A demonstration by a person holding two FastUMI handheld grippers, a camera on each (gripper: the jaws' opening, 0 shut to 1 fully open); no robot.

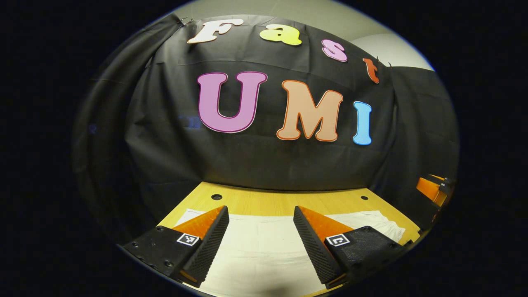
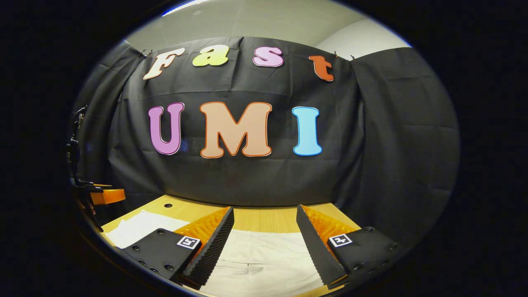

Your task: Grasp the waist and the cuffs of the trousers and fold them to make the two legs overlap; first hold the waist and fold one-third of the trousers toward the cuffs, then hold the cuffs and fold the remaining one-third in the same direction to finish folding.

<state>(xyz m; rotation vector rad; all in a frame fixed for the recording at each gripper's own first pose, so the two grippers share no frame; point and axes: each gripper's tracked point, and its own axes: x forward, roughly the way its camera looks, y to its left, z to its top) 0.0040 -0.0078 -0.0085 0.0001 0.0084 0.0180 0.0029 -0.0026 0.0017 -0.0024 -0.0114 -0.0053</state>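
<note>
White trousers (image 1: 264,243) lie flat on the wooden table (image 1: 280,200), spread across its width. My left gripper (image 1: 260,214) hovers above the cloth, open, with nothing between its fingers. In the right gripper view the trousers (image 2: 260,255) show a seam and a fold line just below my right gripper (image 2: 265,214), which is open too and holds nothing. The other gripper (image 2: 105,196) shows at the far left of the right gripper view, and at the far right edge of the left gripper view (image 1: 433,189). I cannot tell which end is the waist.
The table's bare wood runs behind the trousers up to the black cloth wall (image 1: 264,156). Two round holes (image 1: 216,196) sit in the tabletop near the back. The wall curves around both sides of the table.
</note>
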